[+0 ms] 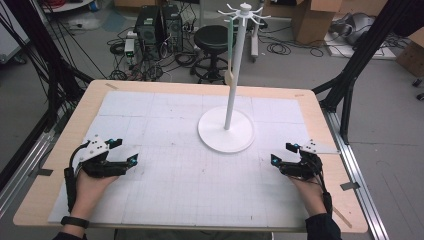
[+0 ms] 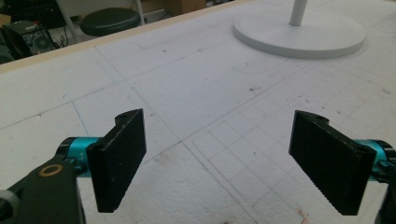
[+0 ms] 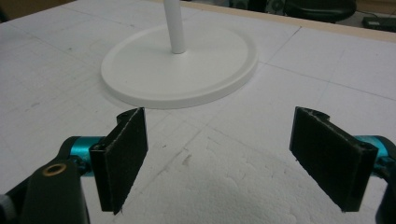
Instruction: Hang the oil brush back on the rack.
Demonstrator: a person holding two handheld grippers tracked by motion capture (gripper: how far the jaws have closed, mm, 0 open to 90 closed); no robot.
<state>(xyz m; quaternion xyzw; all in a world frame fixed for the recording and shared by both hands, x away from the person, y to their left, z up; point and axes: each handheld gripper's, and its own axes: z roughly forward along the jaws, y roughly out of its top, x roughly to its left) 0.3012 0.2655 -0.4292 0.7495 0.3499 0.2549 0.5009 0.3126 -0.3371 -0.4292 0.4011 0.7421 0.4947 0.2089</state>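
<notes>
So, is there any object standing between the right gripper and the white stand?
No, nothing visible. The right gripper has open, empty jaws, and just bare white mat lies between it and the round base of the white stand.

L gripper (image 1: 125,151) low at left, jaws wide, R gripper (image 1: 283,153) low at right, jaws wide, both empty
</notes>
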